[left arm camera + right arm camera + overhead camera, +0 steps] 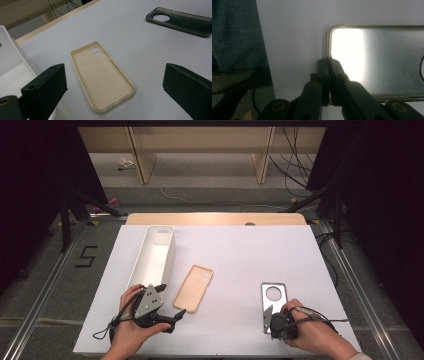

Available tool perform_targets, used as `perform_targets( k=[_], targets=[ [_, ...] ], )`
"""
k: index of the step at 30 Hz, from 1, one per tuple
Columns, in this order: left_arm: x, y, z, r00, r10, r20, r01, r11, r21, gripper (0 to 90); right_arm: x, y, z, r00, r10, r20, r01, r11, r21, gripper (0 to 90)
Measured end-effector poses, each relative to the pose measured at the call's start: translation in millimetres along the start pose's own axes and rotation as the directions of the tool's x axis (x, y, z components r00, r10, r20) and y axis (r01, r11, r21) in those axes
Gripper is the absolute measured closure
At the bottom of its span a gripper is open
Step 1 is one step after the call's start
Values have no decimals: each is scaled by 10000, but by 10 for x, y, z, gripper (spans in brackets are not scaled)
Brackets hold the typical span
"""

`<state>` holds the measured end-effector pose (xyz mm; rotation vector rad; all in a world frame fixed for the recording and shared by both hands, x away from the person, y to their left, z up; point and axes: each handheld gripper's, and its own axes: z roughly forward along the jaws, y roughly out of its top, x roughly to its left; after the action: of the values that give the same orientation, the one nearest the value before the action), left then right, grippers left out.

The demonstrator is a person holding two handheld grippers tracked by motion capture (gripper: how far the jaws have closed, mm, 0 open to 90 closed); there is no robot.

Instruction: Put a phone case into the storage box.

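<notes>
The right gripper [329, 65] was pinched on the near edge of the grey phone case [382, 57]; the left gripper [112, 85] was held spread over the beige phone case [101, 75] beside the white tray [155, 255].

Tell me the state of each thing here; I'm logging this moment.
Beige phone case: flat, hollow side up, untouched.
Grey phone case: flat, edge pinched.
White bin: upright, looks empty.
Left gripper: open, over the beige case's end.
Right gripper: shut on the grey case.

Left gripper [167, 305] low by the left hand [131, 322], jaws wide apart, right gripper [329, 65] jaws pressed together
</notes>
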<state>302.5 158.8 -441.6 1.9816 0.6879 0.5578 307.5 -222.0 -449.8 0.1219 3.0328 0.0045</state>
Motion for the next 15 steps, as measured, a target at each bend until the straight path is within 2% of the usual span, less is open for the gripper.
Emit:
perform_targets(
  k=[6, 15],
  targets=[
    [1, 0, 0, 10000, 6, -5, -6, 10000, -4, 45, -11, -19, -19, 10000, 70, -43, -70, 9999, -75, 890],
    [1, 1, -2, 10000, -17, -17, 17, 10000, -32, 47, -47, -65, -84, 9994, 348, 58, -344, 9974, -634, 892]
  ],
)
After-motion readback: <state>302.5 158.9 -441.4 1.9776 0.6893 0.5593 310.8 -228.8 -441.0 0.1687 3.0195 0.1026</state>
